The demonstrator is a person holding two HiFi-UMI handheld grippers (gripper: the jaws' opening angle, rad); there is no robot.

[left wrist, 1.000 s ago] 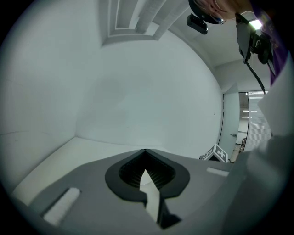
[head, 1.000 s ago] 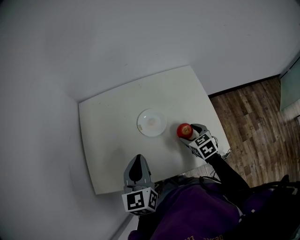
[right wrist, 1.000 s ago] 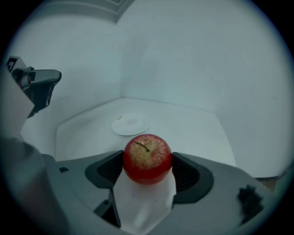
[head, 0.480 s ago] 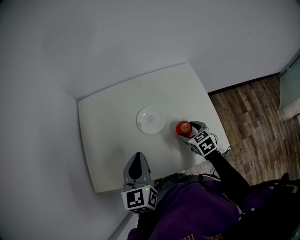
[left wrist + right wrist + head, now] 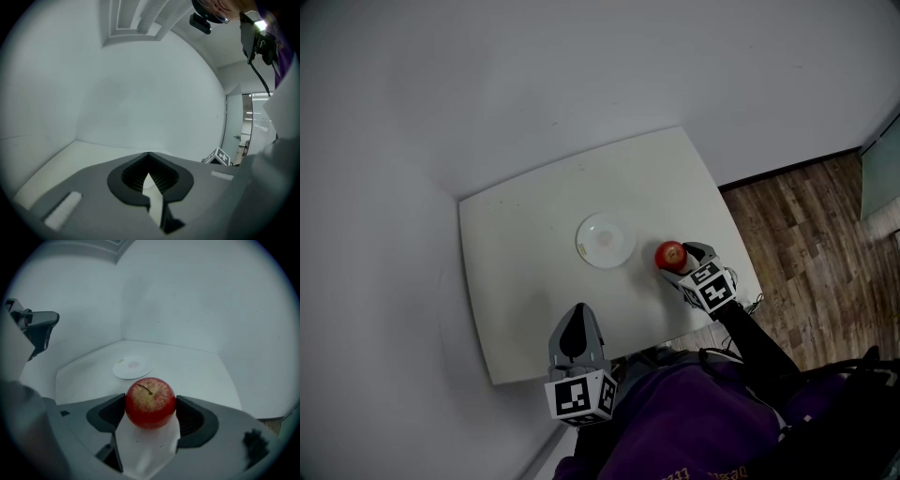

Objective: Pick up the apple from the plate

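Only a purple top (image 5: 694, 422) and a dark sleeve (image 5: 755, 347) show of the person, who is cut off at the bottom of the head view. The hands themselves are out of sight, and whether the apple touches the tabletop cannot be made out.

The apple (image 5: 150, 401), red with a yellow-speckled crown and a short brown stem, sits pinched between the jaws of the right gripper (image 5: 682, 262). It is off the white plate (image 5: 606, 240) and near it on the right, over the white table (image 5: 516, 272) close to the right edge. The sleeved right arm reaches forward and left from the table's near right corner.

The left gripper (image 5: 149, 168), its jaws pressed together, hovers at the table's near edge, pointed toward the corner of the grey walls (image 5: 581, 75).
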